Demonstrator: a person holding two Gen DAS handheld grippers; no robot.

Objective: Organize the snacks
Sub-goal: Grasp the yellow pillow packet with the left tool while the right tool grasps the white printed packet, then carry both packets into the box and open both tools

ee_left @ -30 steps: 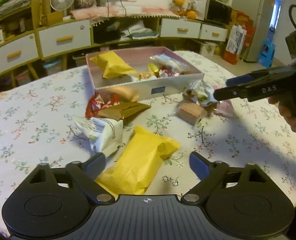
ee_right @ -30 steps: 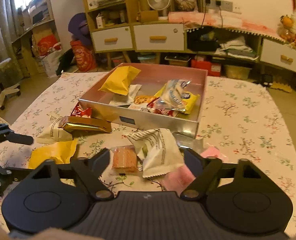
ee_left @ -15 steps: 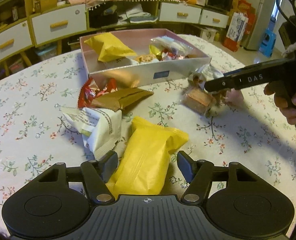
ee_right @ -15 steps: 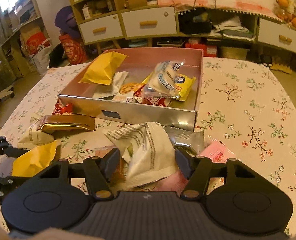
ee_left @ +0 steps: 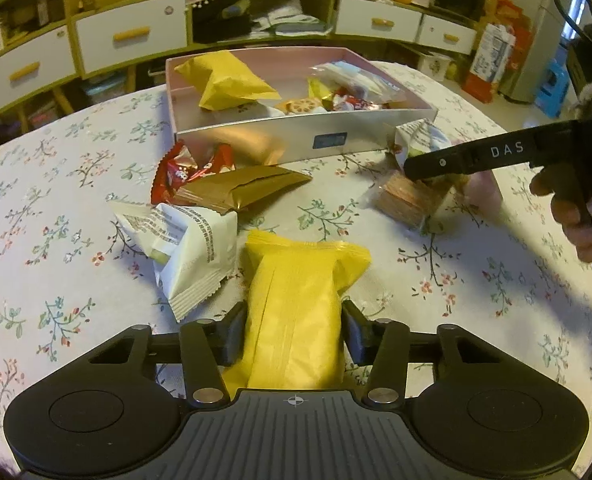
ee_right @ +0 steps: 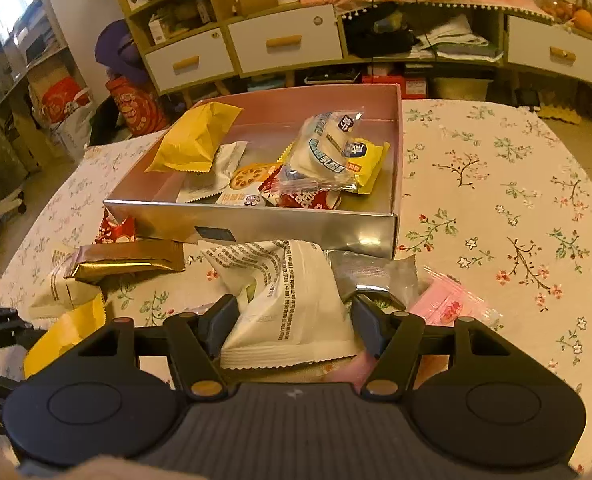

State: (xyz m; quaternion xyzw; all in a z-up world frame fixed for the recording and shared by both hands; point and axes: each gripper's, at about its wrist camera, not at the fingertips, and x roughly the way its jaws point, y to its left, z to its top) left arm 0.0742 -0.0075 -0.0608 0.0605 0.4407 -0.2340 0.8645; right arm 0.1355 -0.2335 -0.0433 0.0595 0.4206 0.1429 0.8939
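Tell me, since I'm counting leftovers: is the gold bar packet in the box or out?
Out: the gold bar packet lies on the tablecloth before the box.

Covered by a white tablecloth point(ee_left: 56, 184) scattered with small floral sprigs in green, red and brown. Wrapped in plain bright yellow, the snack pack point(ee_left: 296, 312); in white with rows of dark print, the pouch point(ee_right: 292, 304). Clad in metallic gold, the bar point(ee_right: 128, 260); in red with white markings, the packet point(ee_left: 184, 168). Finished mirror-silver outside and pale pink inside, the box point(ee_right: 316, 228), with a small blue label. Moulded in matte black, both grippers, blue-grey at the pads point(ee_right: 220, 320).
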